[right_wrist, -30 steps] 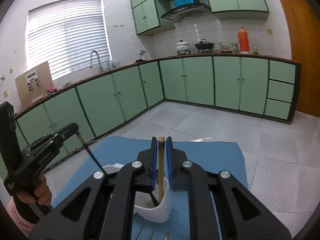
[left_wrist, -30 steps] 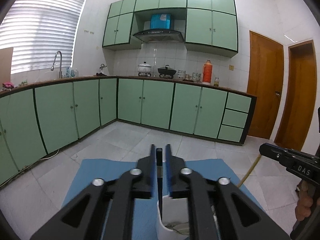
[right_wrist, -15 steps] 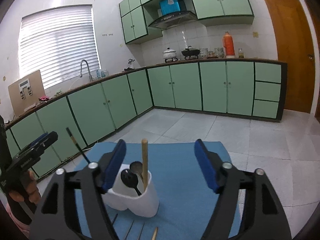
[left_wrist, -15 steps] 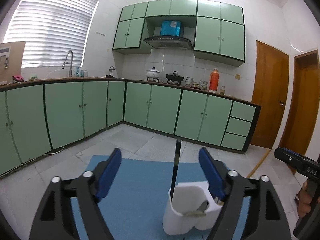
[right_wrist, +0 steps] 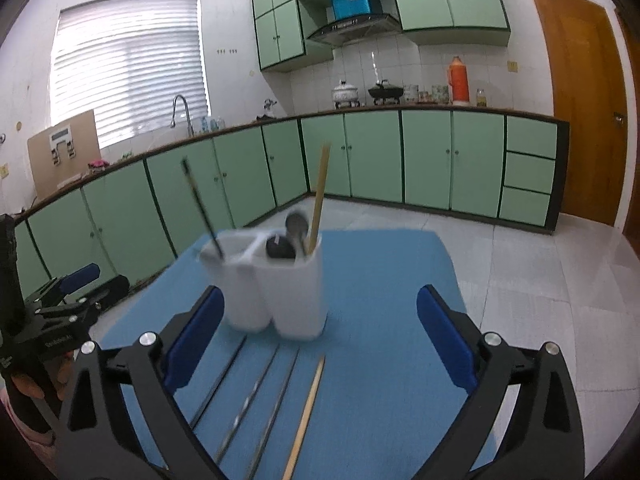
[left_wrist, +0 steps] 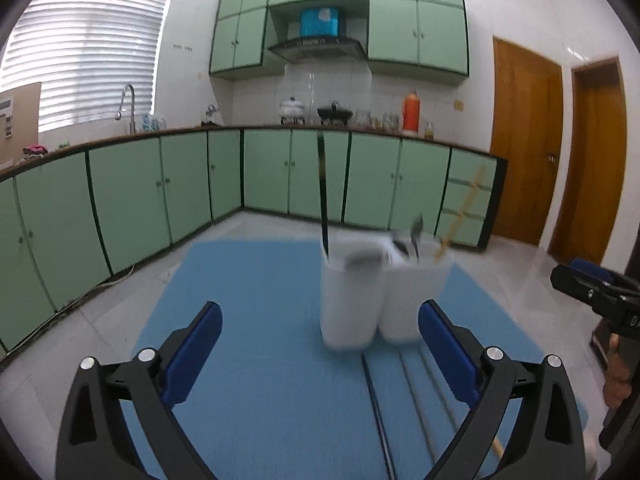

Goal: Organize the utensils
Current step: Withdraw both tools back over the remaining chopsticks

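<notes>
Utensils are what this job turns on, and neither claw has one right now: the left gripper at the bottom of its own view is spread wide with nothing between its blue pads, and the right gripper stands just as wide and just as bare. Just beyond both, at mid-frame, sits the white two-compartment plastic holder on the blue mat. One compartment has a thin black chopstick leaning out of it; the other holds a pale wooden chopstick and two dark-bowled spoons, though blur makes the spoons hard to read. In the lower centre of the right view, several loose dark chopsticks and one loose wooden chopstick lie side by side on the mat, just in front of the holder and not touching it. I'd judge the next step is to pick up one of these. To do it well, come down straight over one stick, pads either side of its middle, and close without nudging its neighbour, since they lie close together. The mat's edges are near on both sides with grey tiled floor beyond, so there is open room all round; only the holder itself is close enough to knock.
</notes>
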Demonstrator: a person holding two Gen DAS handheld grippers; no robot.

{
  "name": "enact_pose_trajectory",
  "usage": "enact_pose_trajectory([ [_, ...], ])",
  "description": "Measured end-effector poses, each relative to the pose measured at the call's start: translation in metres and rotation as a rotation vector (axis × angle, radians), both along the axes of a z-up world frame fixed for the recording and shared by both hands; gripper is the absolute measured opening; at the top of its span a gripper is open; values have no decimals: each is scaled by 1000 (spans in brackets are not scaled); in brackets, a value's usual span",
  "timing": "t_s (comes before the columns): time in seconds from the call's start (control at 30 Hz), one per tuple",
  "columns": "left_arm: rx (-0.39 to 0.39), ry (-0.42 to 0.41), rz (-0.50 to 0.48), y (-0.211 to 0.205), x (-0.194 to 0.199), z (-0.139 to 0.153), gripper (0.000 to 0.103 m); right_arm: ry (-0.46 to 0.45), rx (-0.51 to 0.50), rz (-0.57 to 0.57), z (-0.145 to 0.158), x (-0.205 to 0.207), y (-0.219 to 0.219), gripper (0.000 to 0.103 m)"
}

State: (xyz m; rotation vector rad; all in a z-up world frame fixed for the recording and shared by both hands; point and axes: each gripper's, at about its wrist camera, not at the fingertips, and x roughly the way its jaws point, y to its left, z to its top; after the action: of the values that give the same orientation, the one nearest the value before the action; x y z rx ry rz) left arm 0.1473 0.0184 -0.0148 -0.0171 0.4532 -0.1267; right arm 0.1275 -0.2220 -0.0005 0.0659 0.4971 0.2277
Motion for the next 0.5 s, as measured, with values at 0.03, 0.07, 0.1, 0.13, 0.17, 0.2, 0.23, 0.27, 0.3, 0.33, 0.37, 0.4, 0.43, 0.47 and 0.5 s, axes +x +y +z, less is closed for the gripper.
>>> enact_pose_trajectory([
  [0.03, 2, 10, 0, -2, -5, -5, 96, 8, -8, -4, -6, -7, 2, 94],
  [0.07, 1, 24, -3, -3, -12, -12, 96, 18, -11, -7, -11, -11, 3, 94],
  [0.1, 1, 34, -5, -3, -16, -15, 96, 33, -12, -9, -19, -19, 4, 94],
  [0.13, 1, 44, -6, -3, -23, -21, 96, 44, -14, -12, -26, -26, 5, 94],
  [0.17, 1, 54, -4, -3, -29, -25, 96, 51, -18, -16, -31, -32, 7, 94],
  [0.2, -1, 60, -3, -4, -33, -28, 96, 58, -21, -19, -36, -36, 7, 94],
  [0.23, -6, 70, -6, -4, -38, -32, 96, 69, -23, -24, -43, -43, 9, 94],
  [0.27, -7, 81, -10, -5, -43, -36, 96, 79, -20, -29, -49, -50, 10, 94],
  [0.3, -7, 86, -11, -5, -47, -39, 96, 89, -14, -31, -55, -56, 10, 94],
  [0.33, -7, 91, -13, -5, -52, -42, 96, 98, -12, -33, -58, -62, 9, 94],
  [0.37, -6, 97, -13, -6, -58, -45, 96, 104, -15, -39, -63, -67, 10, 94],
  [0.4, -5, 100, -14, -7, -61, -48, 96, 110, -20, -47, -67, -74, 10, 94],
  [0.43, 0, 105, -17, -8, -67, -51, 96, 117, -23, -51, -71, -78, 11, 94],
  [0.47, 9, 109, -20, -10, -73, -56, 96, 125, -25, -55, -76, -84, 11, 94],
  [0.5, 17, 112, -21, -13, -77, -58, 96, 130, -24, -58, -79, -89, 13, 94],
])
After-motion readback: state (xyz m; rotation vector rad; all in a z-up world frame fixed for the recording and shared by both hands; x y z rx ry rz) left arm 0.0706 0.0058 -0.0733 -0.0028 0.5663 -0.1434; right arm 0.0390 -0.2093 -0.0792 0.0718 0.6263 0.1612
